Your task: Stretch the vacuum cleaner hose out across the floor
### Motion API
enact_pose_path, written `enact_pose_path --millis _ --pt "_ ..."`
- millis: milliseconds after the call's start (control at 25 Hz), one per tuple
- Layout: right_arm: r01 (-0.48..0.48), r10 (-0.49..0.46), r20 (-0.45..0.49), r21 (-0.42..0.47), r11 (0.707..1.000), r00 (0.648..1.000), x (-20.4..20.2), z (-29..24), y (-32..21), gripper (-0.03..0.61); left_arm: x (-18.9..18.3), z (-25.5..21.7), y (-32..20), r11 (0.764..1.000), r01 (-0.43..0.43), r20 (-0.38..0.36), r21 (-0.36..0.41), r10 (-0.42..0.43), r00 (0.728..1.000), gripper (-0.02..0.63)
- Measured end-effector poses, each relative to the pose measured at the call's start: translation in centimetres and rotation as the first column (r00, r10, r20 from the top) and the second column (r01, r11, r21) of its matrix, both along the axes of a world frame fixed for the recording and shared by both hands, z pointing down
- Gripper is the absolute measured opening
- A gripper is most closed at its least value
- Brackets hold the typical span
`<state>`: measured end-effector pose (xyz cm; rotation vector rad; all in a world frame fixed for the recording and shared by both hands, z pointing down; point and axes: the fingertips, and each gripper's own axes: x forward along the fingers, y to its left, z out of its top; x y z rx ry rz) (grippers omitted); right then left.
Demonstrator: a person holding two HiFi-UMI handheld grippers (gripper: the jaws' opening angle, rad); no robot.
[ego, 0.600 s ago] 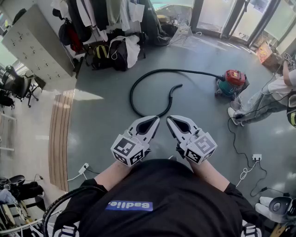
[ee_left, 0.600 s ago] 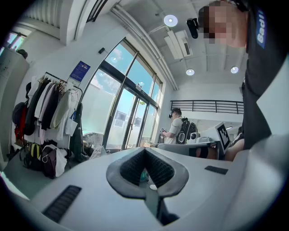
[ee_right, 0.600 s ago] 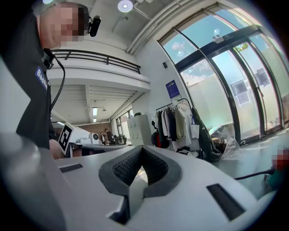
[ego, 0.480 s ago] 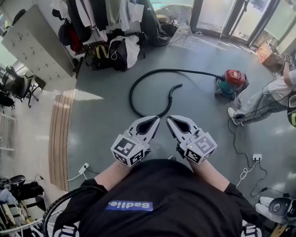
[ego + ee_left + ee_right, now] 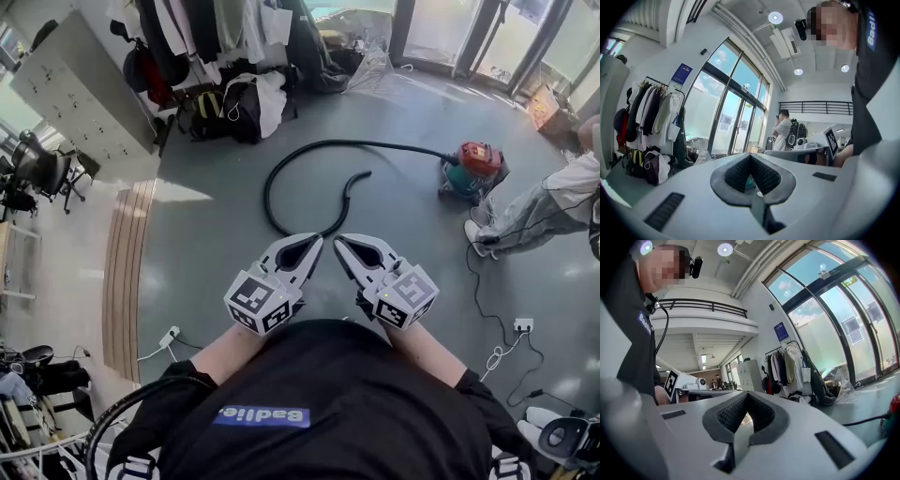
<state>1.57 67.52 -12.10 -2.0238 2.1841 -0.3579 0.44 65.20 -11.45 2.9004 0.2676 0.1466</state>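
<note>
Two tools closed and empty: left tool [image 5: 314, 246], right tool [image 5: 343, 246], both well short of the curled hose [image 5: 328, 142]. Risk: a hard pull drags the vacuum cleaner [image 5: 473, 165] along.

Seen from above, the left hand-held gripper [image 5: 313, 242] and right hand-held gripper [image 5: 341, 242] sit side by side in front of the wearer's chest, tips angled toward each other, near but apart. Beyond them the hose [image 5: 270, 178] lies on the floor [image 5: 216, 244] in a loop. It runs left from the vacuum cleaner [image 5: 473, 167] at the far right, curves down to just ahead of the gripper tips, then bends back up to a free end. A person [image 5: 544, 202] is just right of the vacuum cleaner. A clothes rack [image 5: 216, 28] lines the far wall, with bags [image 5: 234, 103] on the floor below it. Lockers [image 5: 80, 94] stand far left, with an office chair [image 5: 42, 173] in front of them.
</note>
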Motion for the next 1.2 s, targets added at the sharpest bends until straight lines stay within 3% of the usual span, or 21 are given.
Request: enact_pose_path --millis 360,520,760,880,1200 --pt "0.036 -0.036 0.027 0.001 0.999 0.999 2.8 1.0 3.2 -0.006 2.2 0.9 3.3 0.999 0.031 0.025 0.019 -0.031 0.999 -0.003" --pt "0.04 -0.04 0.032 -0.01 0.999 0.999 3.7 1.6 2.8 -0.006 2.9 1.1 2.5 0.999 0.035 0.027 0.021 -0.036 0.999 -0.003" --pt "0.032 -0.032 -0.009 -0.041 0.999 0.999 5.5 1.5 -1.1 -0.006 5.3 1.6 -2.4 1.0 0.023 0.02 -0.014 -0.022 1.0 -0.003" --pt "-0.011 0.011 -0.006 -0.045 0.999 1.0 7.8 1.5 -3.5 -0.006 7.4 1.9 -5.2 1.0 -0.018 0.016 0.008 0.018 1.0 -0.003" --pt "-0.049 0.049 -0.002 -0.079 0.996 0.999 11.1 2.5 -15.3 -0.006 10.8 2.4 -17.0 0.995 -0.079 0.006 0.054 0.079 0.997 -0.003"
